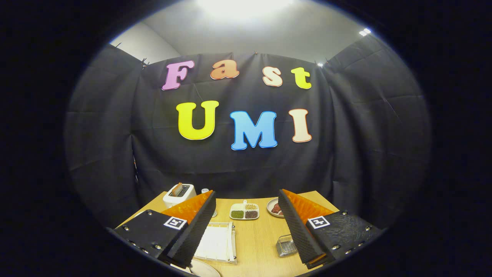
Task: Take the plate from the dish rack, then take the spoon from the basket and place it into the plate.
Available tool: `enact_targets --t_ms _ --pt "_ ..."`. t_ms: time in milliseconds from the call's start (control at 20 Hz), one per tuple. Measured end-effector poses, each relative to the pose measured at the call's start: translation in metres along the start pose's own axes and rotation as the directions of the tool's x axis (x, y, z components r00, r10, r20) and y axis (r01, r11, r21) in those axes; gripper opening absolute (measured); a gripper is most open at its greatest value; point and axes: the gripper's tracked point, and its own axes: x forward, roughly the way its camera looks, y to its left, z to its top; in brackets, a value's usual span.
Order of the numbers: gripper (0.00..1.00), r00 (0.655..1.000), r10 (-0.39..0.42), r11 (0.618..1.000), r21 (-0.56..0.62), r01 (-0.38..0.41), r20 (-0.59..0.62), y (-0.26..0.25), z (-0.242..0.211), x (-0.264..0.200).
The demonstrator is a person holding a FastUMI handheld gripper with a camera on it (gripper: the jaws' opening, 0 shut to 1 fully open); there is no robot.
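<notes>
My gripper (246,200) is open, held high above a wooden table (257,238), with nothing between its fingers. Below and between the fingers, a white dish rack (217,242) lies on the table next to the left finger. A pale plate (205,269) shows at the near edge just below the rack, partly cut off. A small wire basket (286,245) stands close to the right finger; I cannot make out a spoon inside it.
Beyond the fingers, a white four-part dish (244,211) with coloured fillings sits mid-table. A white toaster (179,194) with a slice in it stands at the back left. A small plate with red food (275,208) lies at the back right.
</notes>
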Motion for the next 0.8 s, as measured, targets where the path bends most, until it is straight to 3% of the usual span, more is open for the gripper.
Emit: enact_targets --t_ms 800 --pt "0.99 0.999 0.035 0.999 0.036 -0.036 0.021 -0.048 -0.003 0.024"
